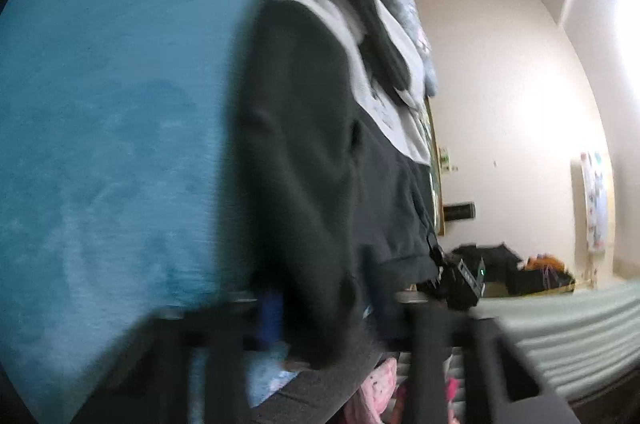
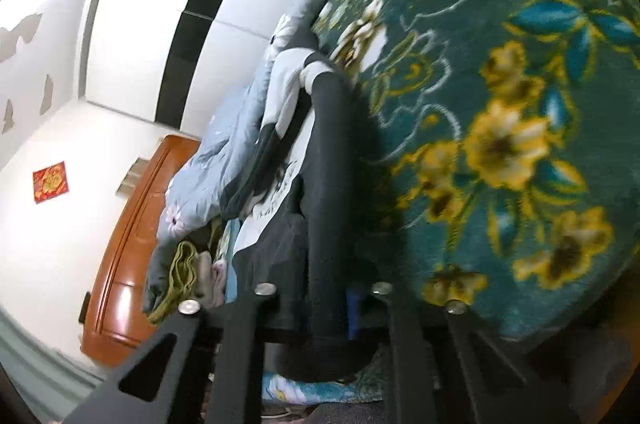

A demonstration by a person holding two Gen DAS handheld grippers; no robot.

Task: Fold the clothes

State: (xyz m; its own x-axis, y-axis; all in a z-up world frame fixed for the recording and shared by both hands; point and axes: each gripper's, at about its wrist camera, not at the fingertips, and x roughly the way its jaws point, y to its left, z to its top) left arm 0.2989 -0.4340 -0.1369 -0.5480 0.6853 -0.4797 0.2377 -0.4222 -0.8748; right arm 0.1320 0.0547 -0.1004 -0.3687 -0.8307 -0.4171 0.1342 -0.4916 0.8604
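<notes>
A dark grey garment with a white panel stretches away from my left gripper. Its lower edge runs between the blurred fingers, so this gripper is shut on the cloth. In the right wrist view the same dark garment runs as a long fold over the teal flowered blanket. That fold passes down between the fingers of my right gripper, which is shut on it. The white printed panel lies to the left of the fold.
A plain blue bed cover fills the left. A black device with a green light sits by the garment's hem. Pink clothes lie below. A pale blue quilt, stacked clothes and a brown wooden panel stand left.
</notes>
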